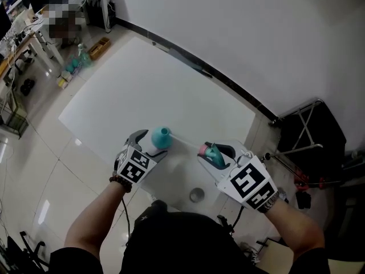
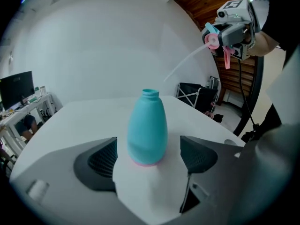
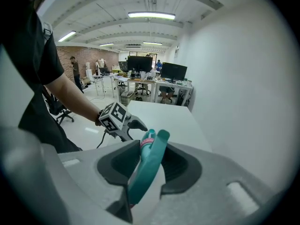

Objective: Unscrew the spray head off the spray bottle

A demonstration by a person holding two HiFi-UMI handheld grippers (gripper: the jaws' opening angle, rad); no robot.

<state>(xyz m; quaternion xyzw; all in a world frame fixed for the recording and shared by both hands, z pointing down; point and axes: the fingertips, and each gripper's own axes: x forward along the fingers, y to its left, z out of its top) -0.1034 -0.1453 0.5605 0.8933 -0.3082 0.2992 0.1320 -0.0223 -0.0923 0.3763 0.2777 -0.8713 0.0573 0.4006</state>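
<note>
Where the bottle stands, table spreads beyond.

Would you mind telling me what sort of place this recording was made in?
Probably an open-plan office or lab: computer monitors, ceiling strip lights and a large white work table.

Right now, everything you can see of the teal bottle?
The bottle is teal, smooth plastic by the look, egg-shaped, with a pink band at the base and a short open neck; the spray head is off, held in the right gripper. It stands upright on the white table between the open jaws of the left gripper, which don't touch it.
</note>
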